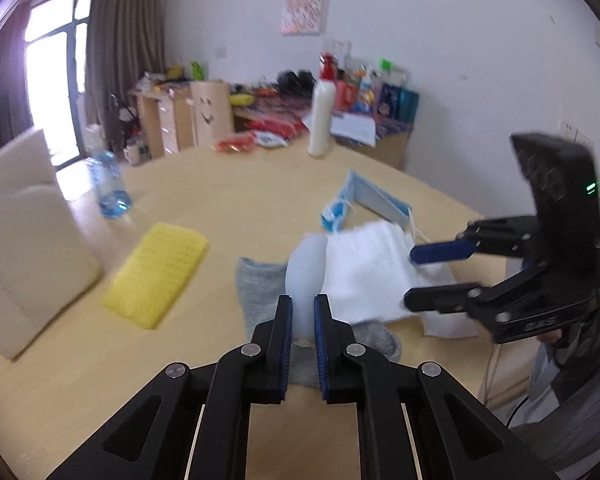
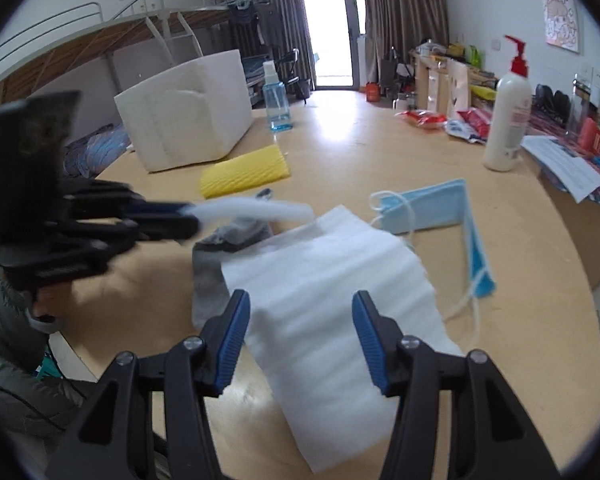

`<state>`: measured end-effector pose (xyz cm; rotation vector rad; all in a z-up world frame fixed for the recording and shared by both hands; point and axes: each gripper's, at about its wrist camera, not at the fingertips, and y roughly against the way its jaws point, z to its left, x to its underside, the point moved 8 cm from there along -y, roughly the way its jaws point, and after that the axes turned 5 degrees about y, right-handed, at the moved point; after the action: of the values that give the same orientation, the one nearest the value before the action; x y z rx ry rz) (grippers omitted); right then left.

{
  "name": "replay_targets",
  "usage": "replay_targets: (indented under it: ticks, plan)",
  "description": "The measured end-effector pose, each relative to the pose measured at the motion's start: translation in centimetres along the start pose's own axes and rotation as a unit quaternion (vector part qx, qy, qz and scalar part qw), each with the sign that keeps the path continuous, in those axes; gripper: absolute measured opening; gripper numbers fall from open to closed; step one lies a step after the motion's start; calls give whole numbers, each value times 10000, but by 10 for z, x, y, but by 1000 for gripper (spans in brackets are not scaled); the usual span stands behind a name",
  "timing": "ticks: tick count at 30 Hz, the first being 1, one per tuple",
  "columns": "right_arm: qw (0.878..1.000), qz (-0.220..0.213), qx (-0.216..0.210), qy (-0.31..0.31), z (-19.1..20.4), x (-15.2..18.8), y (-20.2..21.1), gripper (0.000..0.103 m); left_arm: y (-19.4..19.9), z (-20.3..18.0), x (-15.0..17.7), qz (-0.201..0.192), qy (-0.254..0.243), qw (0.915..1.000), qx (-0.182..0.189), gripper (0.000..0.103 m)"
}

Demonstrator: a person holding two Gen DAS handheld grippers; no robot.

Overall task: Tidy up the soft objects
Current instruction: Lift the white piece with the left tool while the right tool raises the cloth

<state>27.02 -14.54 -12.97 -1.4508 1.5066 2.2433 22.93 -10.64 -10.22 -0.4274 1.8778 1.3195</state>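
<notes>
My left gripper [image 1: 303,304] is shut on a white foam strip [image 1: 306,268] and holds it above a grey sock [image 1: 260,292]. The strip also shows in the right wrist view [image 2: 256,210], sticking out of the left gripper [image 2: 192,216]. A white foam sheet [image 2: 324,288] lies on the wooden table [image 2: 380,152], partly over the grey sock [image 2: 212,276]. My right gripper [image 2: 300,320] is open over the sheet's near part; it shows in the left wrist view [image 1: 410,276] at the sheet's [image 1: 368,268] right edge. A blue face mask [image 2: 428,208] and a yellow sponge [image 2: 246,174] lie beyond.
A white foam box [image 2: 188,116] stands at the far left of the table. A blue spray bottle [image 2: 278,100], a white pump bottle [image 2: 506,120] and red snack packets [image 2: 422,118] stand at the far side. A person's grey jacket [image 2: 8,340] is at the near left.
</notes>
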Motion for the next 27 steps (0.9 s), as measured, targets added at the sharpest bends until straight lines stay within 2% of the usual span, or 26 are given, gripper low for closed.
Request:
replay_targets:
  ticks: [4, 7, 9, 12, 20, 22, 24, 27]
  plan:
    - [10000, 54, 25, -8, 4, -4, -7, 60, 18, 13, 1, -241, 91, 9996, -132, 12]
    - [9996, 70, 277, -21, 1, -5, -7, 69, 17, 27, 12, -178, 193, 9991, -342, 13]
    - [9986, 132, 509, -66, -4, -2, -5, 69, 14, 36, 22, -73, 267, 9984, -488, 13]
    - [9976, 295, 610, -105, -8, 6, -8, 69, 9, 46, 33, 67, 314, 9976, -611, 13]
    - [9920, 705, 1040, -144, -17, 16, -27, 69, 10, 48, 37, 51, 321, 9982, -497, 13]
    - [9914, 784, 1028, -197, -19, 18, -30, 69, 10, 49, 39, 67, 315, 9983, -493, 13]
    - [9905, 838, 1070, -218, -22, 20, -32, 60, 9, 49, 39, 74, 328, 9983, -477, 14]
    - [9913, 818, 1016, -170, -20, 19, -30, 31, 10, 49, 39, 61, 339, 9984, -451, 14]
